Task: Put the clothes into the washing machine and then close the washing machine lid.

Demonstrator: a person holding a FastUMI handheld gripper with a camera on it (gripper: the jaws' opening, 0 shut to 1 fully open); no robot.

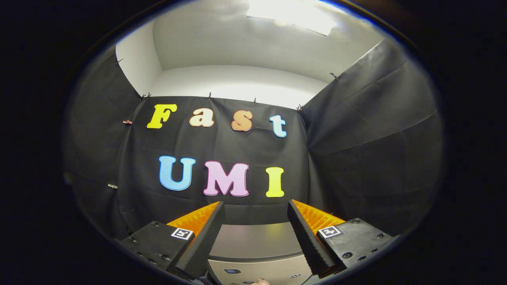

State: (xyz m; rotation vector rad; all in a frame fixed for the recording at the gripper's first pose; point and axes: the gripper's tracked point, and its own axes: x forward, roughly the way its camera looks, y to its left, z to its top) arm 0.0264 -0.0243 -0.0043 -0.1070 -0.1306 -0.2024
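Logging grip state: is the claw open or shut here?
Open. The claw has its fingers spread wide with nothing between them; the grey washing machine top shows through the gap.

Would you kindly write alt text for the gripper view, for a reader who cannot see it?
The gripper is open and holds nothing, its two fingers spread above the grey top of a washing machine. Beyond them hangs the booth's black cloth wall, with a pale wall and a ceiling light above.
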